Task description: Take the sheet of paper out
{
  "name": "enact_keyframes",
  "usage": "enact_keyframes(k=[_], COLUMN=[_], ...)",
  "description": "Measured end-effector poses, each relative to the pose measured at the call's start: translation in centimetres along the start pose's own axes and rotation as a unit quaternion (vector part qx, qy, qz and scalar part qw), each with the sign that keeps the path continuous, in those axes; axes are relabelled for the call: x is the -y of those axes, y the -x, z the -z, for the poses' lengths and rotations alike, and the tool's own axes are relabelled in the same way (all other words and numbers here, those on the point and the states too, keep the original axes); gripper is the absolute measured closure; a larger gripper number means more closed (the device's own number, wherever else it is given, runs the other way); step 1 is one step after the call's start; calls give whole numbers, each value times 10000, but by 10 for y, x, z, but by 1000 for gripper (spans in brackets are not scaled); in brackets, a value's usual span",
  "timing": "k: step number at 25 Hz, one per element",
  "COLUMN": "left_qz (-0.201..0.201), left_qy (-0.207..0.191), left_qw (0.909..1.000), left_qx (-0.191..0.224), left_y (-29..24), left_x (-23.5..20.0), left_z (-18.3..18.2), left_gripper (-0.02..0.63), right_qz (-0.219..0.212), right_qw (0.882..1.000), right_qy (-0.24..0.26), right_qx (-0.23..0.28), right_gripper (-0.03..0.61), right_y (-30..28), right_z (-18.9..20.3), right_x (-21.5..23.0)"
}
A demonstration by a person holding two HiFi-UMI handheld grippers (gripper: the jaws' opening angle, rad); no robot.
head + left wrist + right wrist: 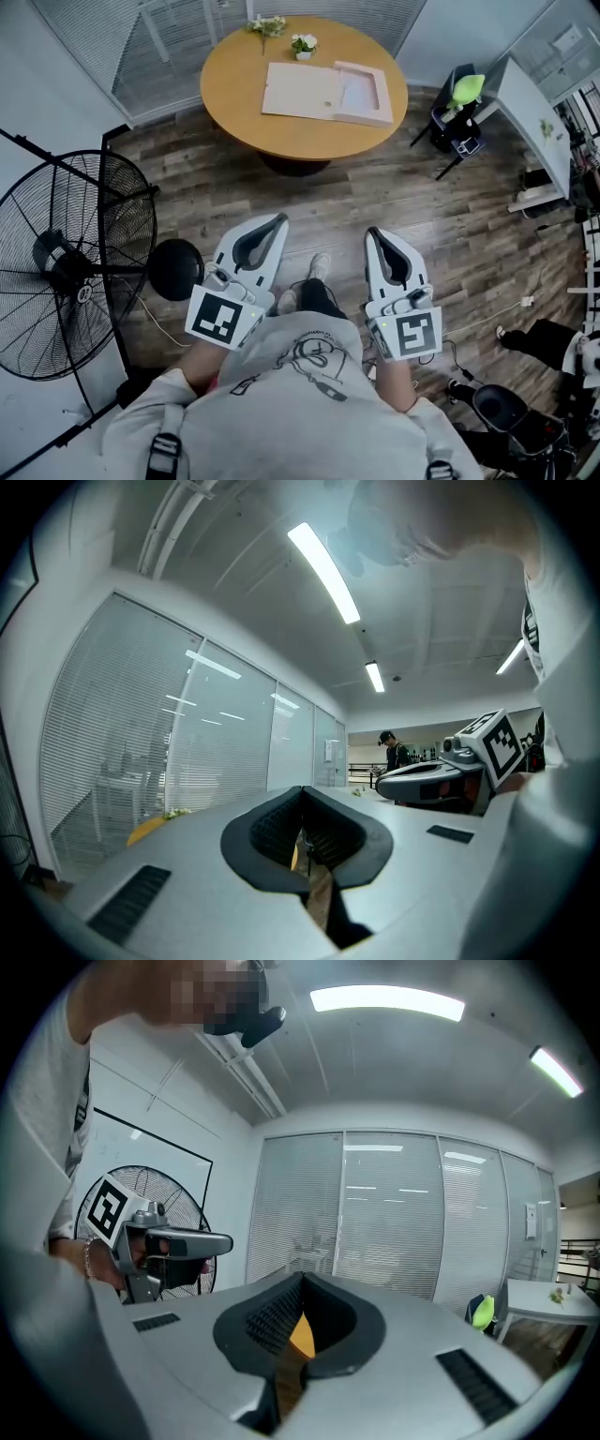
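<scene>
On the round wooden table point(281, 136) far ahead lies an open flat beige box point(300, 91). A pale sheet of paper point(357, 92) rests in its right half. Both grippers are held low over the floor, well short of the table. My left gripper point(279, 219) point(302, 791) is shut with nothing between its jaws. My right gripper point(372, 232) point(302, 1279) also has its jaws together and holds nothing. Each gripper view shows the other gripper beside it and only a sliver of table through the jaws.
A large black standing fan point(75, 262) is at the left, with a round black base point(175, 269) beside it. Two small flower pots point(303, 44) sit at the table's far edge. A black chair with a green item point(463, 98) and a white desk point(530, 108) are at the right.
</scene>
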State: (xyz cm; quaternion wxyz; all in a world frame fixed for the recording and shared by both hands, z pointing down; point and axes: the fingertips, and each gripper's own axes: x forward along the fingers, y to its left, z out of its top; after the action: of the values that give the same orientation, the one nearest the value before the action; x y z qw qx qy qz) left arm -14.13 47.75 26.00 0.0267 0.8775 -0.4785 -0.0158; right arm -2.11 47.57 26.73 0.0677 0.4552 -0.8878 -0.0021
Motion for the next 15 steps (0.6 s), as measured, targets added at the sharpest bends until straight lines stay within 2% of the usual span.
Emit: enact_keyframes(k=[6, 11, 15], left_qz=[12, 25, 22], left_qy=[41, 16, 40], left_qw=[10000, 10000, 10000], left_qx=[68, -38, 27], left_y=[-20, -47, -72], left_x=[-6, -11, -17], left_z=[0, 1, -1], left_gripper=[594, 594, 594], right_qz=[47, -75, -17], right_qw=[9999, 9997, 10000], right_qy=[-76, 97, 2], right_qx=[99, -193, -79], right_gripper=[571, 571, 571], right_y=[-14, -26, -42], right_z=[0, 10, 6], right_x=[15, 38, 59])
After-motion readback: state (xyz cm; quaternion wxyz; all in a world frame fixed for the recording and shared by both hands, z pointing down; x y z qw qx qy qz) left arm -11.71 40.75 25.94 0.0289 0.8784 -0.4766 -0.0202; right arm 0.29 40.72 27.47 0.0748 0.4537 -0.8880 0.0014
